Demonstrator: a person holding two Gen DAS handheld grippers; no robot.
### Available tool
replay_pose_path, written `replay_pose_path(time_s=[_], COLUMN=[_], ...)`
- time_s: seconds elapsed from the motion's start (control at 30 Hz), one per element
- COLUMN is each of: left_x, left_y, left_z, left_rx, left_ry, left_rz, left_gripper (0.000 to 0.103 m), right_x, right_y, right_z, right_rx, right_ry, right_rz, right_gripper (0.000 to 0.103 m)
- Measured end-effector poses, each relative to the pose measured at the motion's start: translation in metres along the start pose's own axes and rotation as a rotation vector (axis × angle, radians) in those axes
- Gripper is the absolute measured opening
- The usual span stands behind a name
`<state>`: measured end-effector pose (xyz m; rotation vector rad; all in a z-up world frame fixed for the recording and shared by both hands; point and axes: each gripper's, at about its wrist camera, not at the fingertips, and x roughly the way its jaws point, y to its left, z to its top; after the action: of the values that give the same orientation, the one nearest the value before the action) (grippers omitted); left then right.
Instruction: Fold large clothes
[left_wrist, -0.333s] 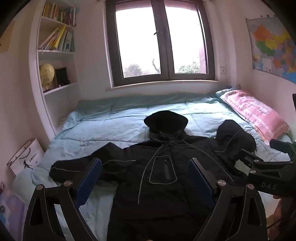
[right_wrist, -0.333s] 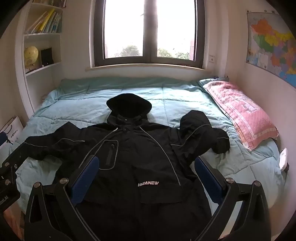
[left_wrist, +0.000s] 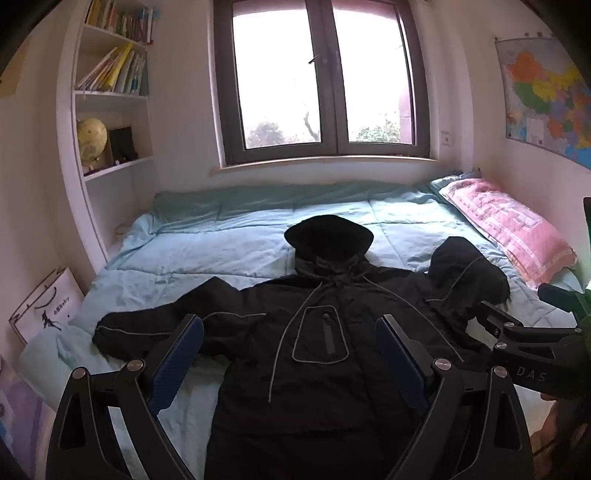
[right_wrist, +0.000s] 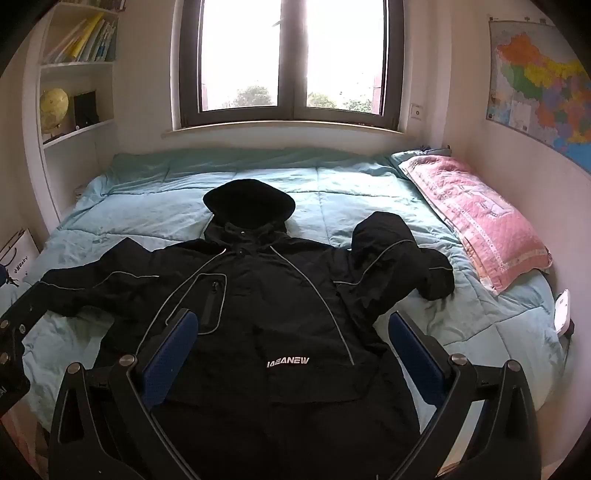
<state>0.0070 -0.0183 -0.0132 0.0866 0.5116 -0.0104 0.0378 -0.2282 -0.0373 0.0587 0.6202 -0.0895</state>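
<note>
Black hooded jacket is spread front-up on light-blue quilt, right sleeve bent, left gripper and right gripper held wide above it.

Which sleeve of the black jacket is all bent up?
The sleeve nearest the pink pillow: it doubles back on itself. The other sleeve lies stretched out straight toward the bookshelf side.

White letters reading "IAEANEW" run across the black jacket's chest, between the right gripper's spread fingers. "DAS" shows on that gripper's body in the left view.
</note>
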Motion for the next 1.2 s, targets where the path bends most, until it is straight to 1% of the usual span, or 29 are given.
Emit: replay_pose_path(time_s=[0.13, 0.17, 0.2, 0.43, 0.7, 0.83, 0.93, 1.2], left_x=[0.002, 0.003, 0.003, 0.0, 0.003, -0.001, -0.001, 0.007], left_y=[0.003, 0.002, 0.002, 0.002, 0.002, 0.007, 0.007, 0.01], left_z=[0.0, 0.0, 0.0, -0.002, -0.003, -0.001, 0.0, -0.004], left_rx=[-0.017, -0.02, -0.02, -0.026, -0.023, -0.039, -0.041, -0.061], left_ry=[0.019, 0.021, 0.019, 0.008, 0.016, -0.005, -0.012, 0.011], left_rz=[-0.046, -0.052, -0.053, -0.056, -0.067, -0.104, -0.098, -0.107], left_gripper=[0.095, 0.095, 0.095, 0.095, 0.095, 0.095, 0.095, 0.095], right_x=[-0.003, -0.006, -0.008, -0.009, -0.007, -0.006, -0.003, -0.002], right_y=[-0.004, 0.004, 0.017, 0.023, 0.024, 0.022, 0.019, 0.02], right_z=[-0.004, -0.006, -0.007, -0.009, -0.011, -0.012, -0.012, -0.013], right_rx=[-0.012, -0.021, -0.032, -0.051, -0.056, -0.047, -0.037, -0.039], right_ry=[-0.005, -0.008, -0.013, -0.014, -0.008, -0.005, 0.001, 0.007], right_rz=[-0.004, -0.01, -0.019, -0.026, -0.023, -0.019, -0.015, -0.005], right_gripper=[0.103, 0.103, 0.103, 0.103, 0.103, 0.103, 0.103, 0.103])
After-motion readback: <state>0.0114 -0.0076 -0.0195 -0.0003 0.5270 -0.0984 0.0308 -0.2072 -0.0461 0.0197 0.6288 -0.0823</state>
